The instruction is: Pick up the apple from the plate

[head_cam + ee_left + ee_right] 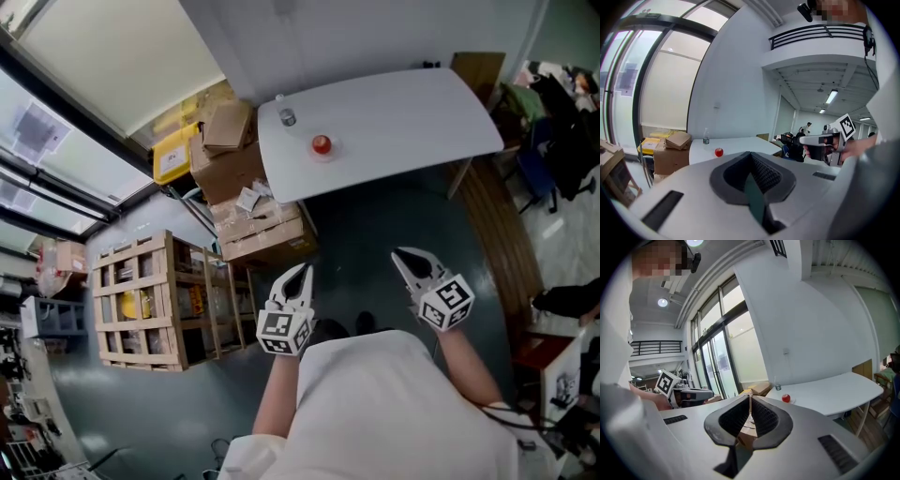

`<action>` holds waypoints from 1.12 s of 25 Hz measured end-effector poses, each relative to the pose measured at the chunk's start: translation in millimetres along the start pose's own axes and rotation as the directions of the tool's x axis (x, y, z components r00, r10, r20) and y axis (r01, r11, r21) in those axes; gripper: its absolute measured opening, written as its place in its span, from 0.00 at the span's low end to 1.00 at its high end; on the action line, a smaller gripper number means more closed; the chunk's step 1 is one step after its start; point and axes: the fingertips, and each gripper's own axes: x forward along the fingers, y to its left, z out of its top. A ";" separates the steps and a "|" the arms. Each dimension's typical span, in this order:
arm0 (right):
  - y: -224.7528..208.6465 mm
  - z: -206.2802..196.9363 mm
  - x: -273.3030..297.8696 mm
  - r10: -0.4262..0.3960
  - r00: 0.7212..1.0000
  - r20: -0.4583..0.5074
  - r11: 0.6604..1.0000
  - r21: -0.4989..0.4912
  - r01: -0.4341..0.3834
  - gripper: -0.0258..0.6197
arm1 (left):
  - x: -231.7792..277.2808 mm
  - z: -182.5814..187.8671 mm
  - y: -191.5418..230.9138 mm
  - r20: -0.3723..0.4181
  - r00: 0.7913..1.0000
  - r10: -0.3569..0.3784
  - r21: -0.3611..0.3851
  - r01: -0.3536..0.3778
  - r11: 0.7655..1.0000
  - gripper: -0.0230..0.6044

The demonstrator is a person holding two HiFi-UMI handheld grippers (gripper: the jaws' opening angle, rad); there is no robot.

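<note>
Bearing apple (322, 143): white table (403, 112), grey floor (375, 217)

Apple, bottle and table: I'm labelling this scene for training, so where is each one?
apple (322, 142), head view, on its red top.
bottle (287, 116), head view, on its body.
table (412, 112), head view, on the bare white top.

Lab-like workshop hall: stacked cardboard boxes (230, 155), wooden crate (150, 300), white table (394, 122), tall windows (665, 79), mezzanine railing (820, 33).
</note>
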 end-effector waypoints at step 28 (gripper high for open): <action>-76.8 10.7 82.6 -0.049 0.997 -0.058 0.999 -0.011 0.049 0.10 | 109.1 13.5 57.2 -0.054 0.993 -0.101 -0.013 0.101 0.995 0.04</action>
